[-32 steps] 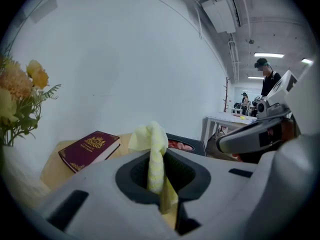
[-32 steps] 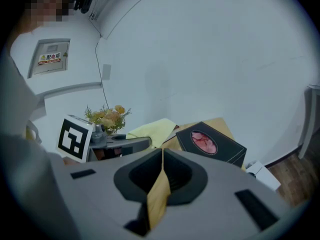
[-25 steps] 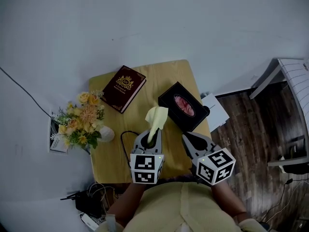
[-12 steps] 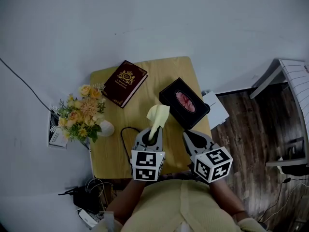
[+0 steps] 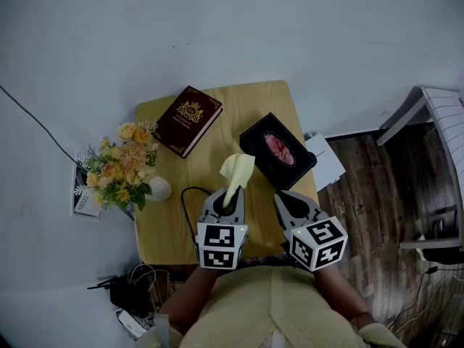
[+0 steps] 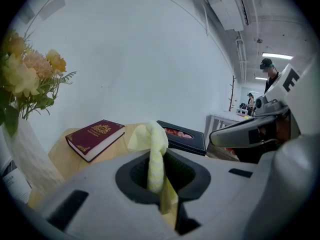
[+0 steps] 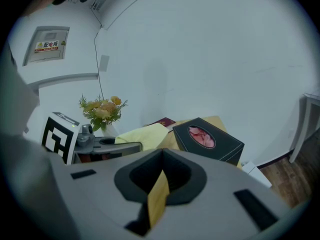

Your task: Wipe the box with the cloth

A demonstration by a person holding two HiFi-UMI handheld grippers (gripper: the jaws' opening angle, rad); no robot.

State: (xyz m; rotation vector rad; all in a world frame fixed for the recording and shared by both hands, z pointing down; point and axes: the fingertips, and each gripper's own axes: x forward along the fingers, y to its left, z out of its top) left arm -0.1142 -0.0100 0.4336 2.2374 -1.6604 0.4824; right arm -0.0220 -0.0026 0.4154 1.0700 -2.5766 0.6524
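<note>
Box [image 5: 278, 154] sits at the bench's [image 5: 167, 223] far right edge; wipe too hard and you could shove it off. Your left gripper [image 5: 230, 196] pinches only the cloth's [image 5: 236, 172] end, so it may slip free. Right gripper [image 5: 281, 201] fingers are closed, empty.

The cloth [image 5: 237, 171] is pale yellow, the box [image 5: 297, 167] black, the book [image 5: 187, 119] maroon with gold crest.

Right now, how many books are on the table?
1: a maroon book lies at the far left corner of the table, left of the black tissue box. No other book shows.
</note>
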